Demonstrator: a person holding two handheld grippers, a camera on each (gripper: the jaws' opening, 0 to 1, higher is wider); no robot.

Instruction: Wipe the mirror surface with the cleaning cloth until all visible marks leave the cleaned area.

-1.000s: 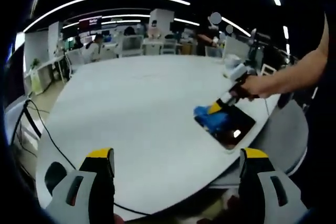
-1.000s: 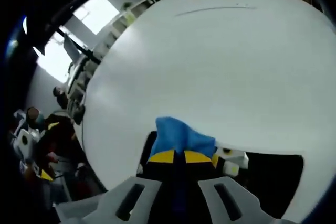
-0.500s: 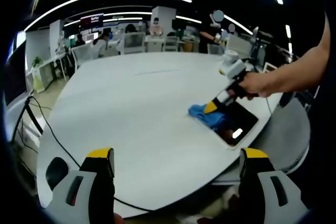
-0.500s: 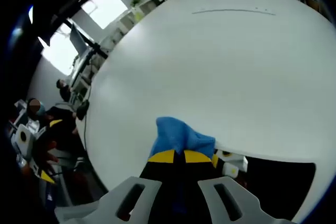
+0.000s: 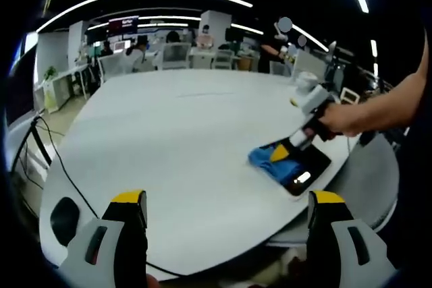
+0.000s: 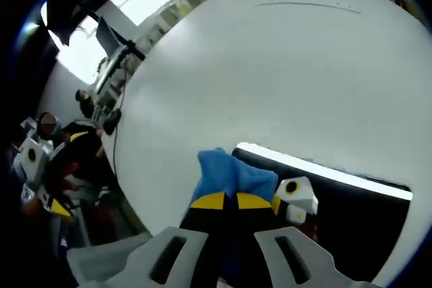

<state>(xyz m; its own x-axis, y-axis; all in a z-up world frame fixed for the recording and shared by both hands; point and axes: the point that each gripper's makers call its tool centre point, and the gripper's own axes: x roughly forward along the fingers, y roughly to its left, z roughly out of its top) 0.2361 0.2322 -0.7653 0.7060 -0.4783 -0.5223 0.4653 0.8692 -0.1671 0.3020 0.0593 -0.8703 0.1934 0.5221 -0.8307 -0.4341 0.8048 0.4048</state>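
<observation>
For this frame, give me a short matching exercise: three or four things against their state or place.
Things:
1. cleaning cloth
2. mirror
3. left gripper
4. black cable

States or places:
A. open, holding nothing
B. flat on the white table near its edge
C. clamped in the right gripper
D. trailing over the table's left edge

Pairs: 1-C, 2-B, 3-A, 4-D

Blue cloth (image 6: 233,175) bunched on dark mirror (image 6: 351,210) (flat).
</observation>
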